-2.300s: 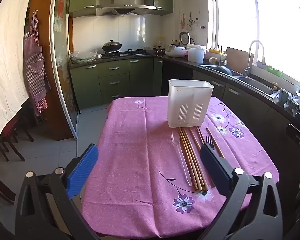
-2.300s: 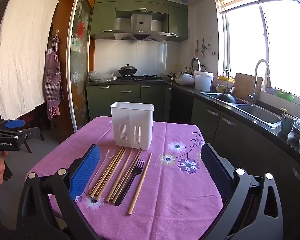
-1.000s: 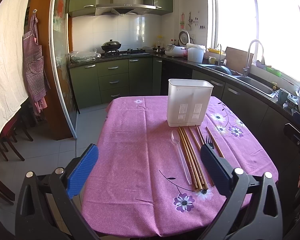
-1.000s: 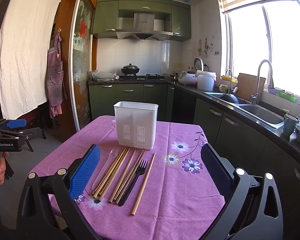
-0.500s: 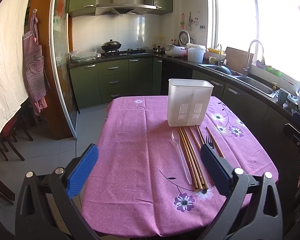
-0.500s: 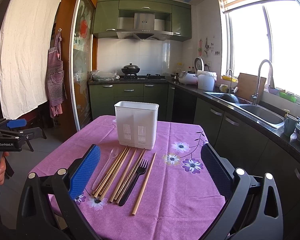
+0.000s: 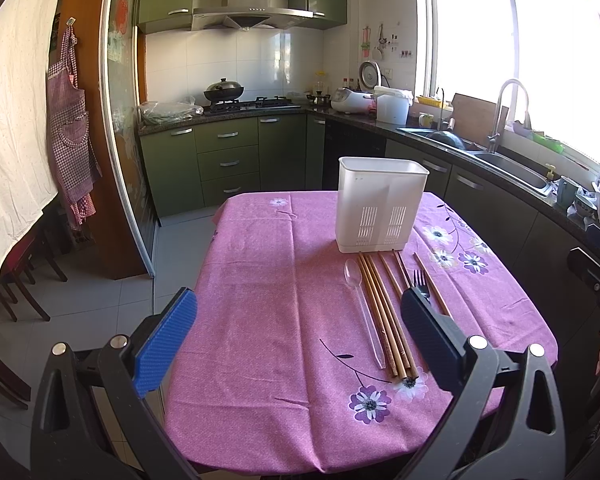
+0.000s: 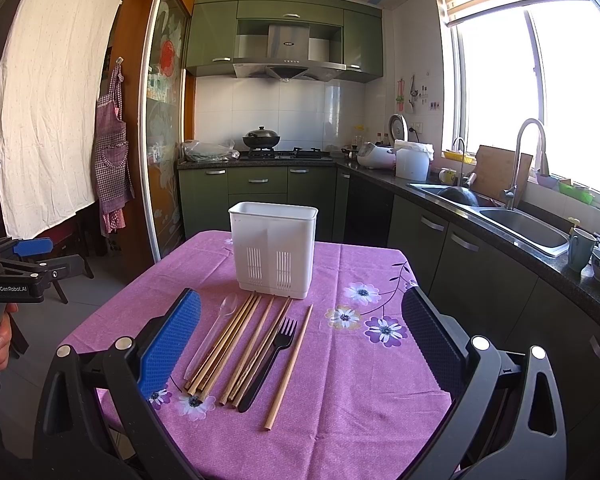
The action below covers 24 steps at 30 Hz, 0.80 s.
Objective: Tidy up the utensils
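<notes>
A white slotted utensil holder [image 7: 381,208] [image 8: 274,248] stands on the purple flowered tablecloth [image 7: 268,280] [image 8: 360,380]. In front of it lie a clear plastic spoon [image 7: 362,308] [image 8: 214,330], several wooden chopsticks [image 7: 384,316] [image 8: 240,344] and a black plastic fork [image 7: 420,280] [image 8: 272,360]. My left gripper [image 7: 296,332] is open and empty above the table's near left part. My right gripper [image 8: 300,340] is open and empty, hovering near the utensils. The left gripper also shows at the left edge of the right wrist view [image 8: 20,268].
Green kitchen cabinets [image 7: 228,160] and a stove with a wok [image 7: 224,92] stand behind the table. A counter with sink and tap [image 8: 528,220] runs along the right. Chairs [image 7: 16,280] and tiled floor lie left of the table.
The right gripper has edged slightly forward and right toward the utensils. The left gripper has barely moved. Both stay open.
</notes>
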Available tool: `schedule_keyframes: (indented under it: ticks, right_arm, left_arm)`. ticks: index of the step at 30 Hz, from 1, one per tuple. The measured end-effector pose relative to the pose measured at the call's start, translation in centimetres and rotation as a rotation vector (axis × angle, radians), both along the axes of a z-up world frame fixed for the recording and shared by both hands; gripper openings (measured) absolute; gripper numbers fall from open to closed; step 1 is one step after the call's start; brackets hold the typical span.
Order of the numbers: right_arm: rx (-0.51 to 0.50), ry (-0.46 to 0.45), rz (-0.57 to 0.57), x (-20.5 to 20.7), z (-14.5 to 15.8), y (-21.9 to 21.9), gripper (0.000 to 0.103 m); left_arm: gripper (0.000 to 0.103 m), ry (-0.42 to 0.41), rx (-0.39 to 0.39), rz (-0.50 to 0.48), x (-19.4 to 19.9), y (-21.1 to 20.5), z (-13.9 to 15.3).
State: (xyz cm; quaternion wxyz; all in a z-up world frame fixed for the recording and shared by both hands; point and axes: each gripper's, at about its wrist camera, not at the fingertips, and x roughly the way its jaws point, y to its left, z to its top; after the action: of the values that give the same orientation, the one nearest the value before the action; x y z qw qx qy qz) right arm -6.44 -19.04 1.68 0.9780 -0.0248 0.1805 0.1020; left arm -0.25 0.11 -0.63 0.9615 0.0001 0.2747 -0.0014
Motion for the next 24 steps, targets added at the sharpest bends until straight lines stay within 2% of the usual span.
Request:
schedule_keyframes:
  ticks: [24]
  right_arm:
    - [0.001,0.005,0.004,0.33,-0.51,0.38,0.099]
  left_arm:
    - [0.097,0.002,0.001,0.000,0.00,0.00,-0.07]
